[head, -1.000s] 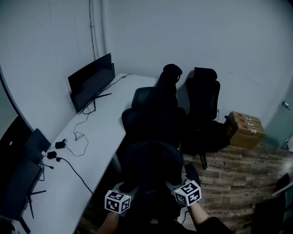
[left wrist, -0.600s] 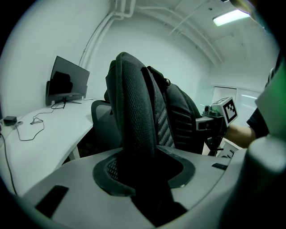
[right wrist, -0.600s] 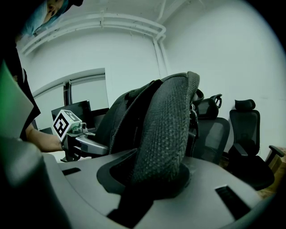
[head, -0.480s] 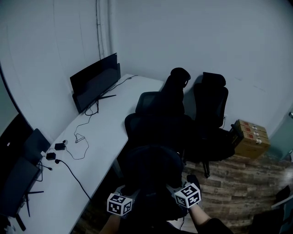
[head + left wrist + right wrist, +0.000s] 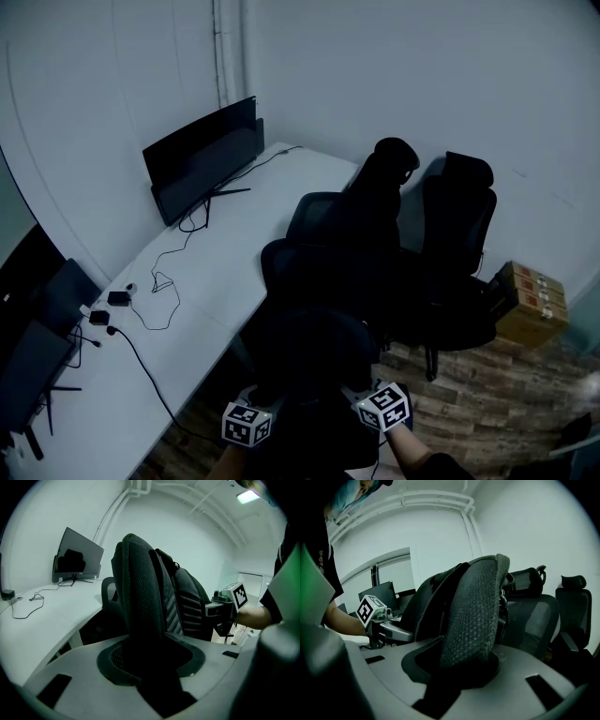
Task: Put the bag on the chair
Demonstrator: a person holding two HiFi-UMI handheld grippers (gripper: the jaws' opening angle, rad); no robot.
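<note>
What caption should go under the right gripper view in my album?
Right tongs grip the black mesh backpack by its padded strap, black office chairs just behind.

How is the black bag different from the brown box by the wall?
The bag is black and padded; the box is brown with straight edges. The left gripper and right gripper hold the bag up; the box rests on the floor.

Centre frame: right gripper (image 5: 461,667), jaws clamped on a padded mesh strap (image 5: 476,606) of the black bag (image 5: 433,599). Left of frame: left gripper (image 5: 405,633) against the bag's far side. Right: mesh-backed chair (image 5: 534,620), second chair (image 5: 574,604) at the edge. Monitor (image 5: 377,591) mid-left.
</note>
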